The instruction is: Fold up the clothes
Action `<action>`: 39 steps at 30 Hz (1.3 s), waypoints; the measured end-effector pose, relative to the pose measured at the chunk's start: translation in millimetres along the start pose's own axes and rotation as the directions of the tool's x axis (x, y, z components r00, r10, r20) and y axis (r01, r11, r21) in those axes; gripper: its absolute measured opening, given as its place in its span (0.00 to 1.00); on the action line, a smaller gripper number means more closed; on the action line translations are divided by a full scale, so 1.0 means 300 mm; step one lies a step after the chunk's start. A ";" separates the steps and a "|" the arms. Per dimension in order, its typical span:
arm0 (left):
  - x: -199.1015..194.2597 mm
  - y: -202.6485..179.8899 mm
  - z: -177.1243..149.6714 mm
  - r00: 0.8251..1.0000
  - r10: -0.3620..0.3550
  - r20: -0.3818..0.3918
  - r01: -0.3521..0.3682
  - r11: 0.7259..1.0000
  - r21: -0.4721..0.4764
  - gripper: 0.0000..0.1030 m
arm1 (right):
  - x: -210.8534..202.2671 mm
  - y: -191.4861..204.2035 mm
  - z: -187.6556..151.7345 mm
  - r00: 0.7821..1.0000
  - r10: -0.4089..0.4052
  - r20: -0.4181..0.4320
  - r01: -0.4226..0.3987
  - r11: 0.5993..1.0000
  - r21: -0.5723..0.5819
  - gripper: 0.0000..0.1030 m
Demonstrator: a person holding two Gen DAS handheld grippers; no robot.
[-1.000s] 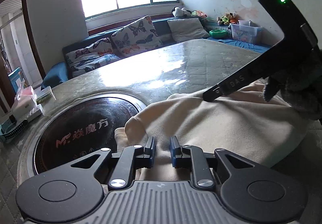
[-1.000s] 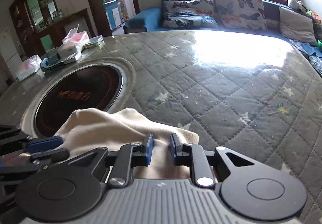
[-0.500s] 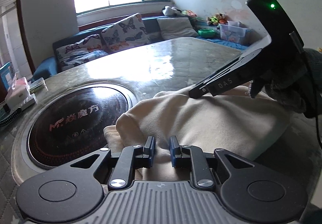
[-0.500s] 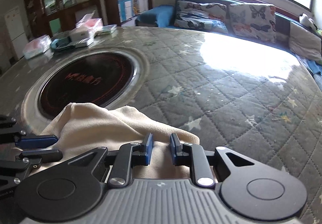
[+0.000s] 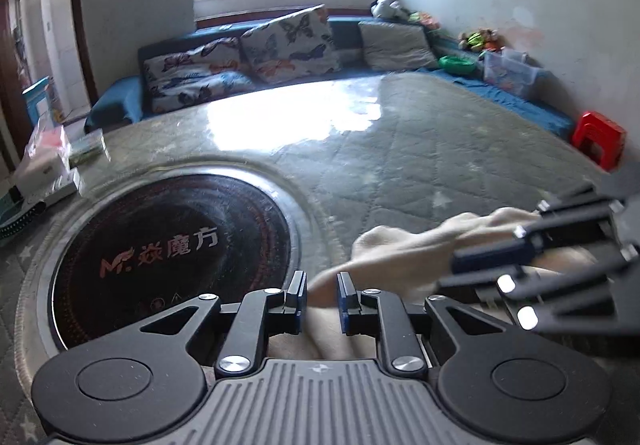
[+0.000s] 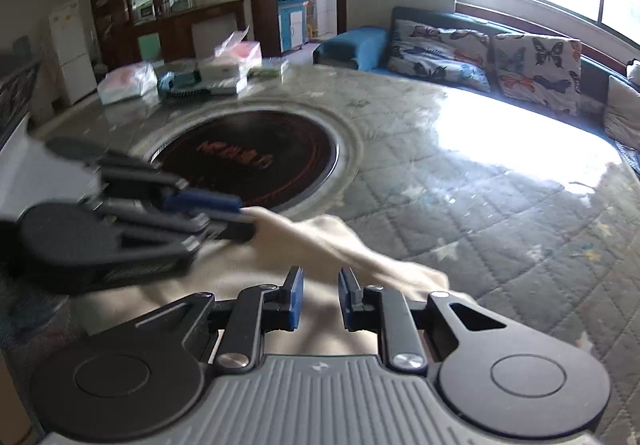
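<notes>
A cream garment (image 5: 404, 261) lies bunched on the quilted table top, close in front of both grippers. My left gripper (image 5: 322, 297) is shut on a fold of it, the cloth running between the blue pads. My right gripper (image 6: 320, 299) is shut on another part of the same garment (image 6: 320, 245). The right gripper shows blurred at the right of the left wrist view (image 5: 540, 265). The left gripper shows blurred at the left of the right wrist view (image 6: 132, 213). The two grippers are close together, side by side.
A round black hotplate (image 5: 168, 253) with red lettering is set in the table (image 5: 400, 149), left of the garment. Tissue packs and boxes (image 6: 192, 73) sit at the far table edge. A blue sofa with butterfly cushions (image 5: 256, 57) runs behind.
Both grippers have swung and come closer together, still holding the cloth. The garment now looks bunched narrower, and both views are motion-blurred.
</notes>
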State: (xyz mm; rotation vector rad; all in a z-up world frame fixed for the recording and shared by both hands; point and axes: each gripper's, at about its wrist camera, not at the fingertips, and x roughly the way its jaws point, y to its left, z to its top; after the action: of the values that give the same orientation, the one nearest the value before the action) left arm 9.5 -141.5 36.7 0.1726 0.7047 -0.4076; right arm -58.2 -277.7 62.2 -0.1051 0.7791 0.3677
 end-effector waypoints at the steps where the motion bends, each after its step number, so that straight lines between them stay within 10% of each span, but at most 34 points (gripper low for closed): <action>1: 0.010 0.005 0.000 1.000 0.004 -0.005 -0.004 1.000 -0.005 0.18 | 0.009 0.000 -0.009 1.000 0.003 -0.008 -0.003 1.000 0.001 0.17; 19: -0.142 -0.162 -0.041 0.994 -0.099 0.056 0.092 0.990 0.108 0.20 | -0.172 -0.319 -0.148 0.993 -0.108 0.051 0.088 0.950 0.298 0.17; 28: -0.178 -0.391 -0.067 0.946 -0.319 0.059 0.294 0.920 0.259 0.20 | -0.194 -0.404 -0.196 0.998 -0.049 0.038 0.031 0.921 0.389 0.18; 39: -0.169 -0.466 -0.099 0.919 -0.392 0.043 0.362 0.882 0.303 0.19 | -0.174 -0.386 -0.213 0.997 -0.061 0.051 0.040 0.940 0.340 0.09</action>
State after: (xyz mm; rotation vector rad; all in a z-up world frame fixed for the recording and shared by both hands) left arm -101.4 -244.4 45.3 0.2911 0.5719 -0.8922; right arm -93.0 -415.0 48.8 0.2085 0.7679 0.1825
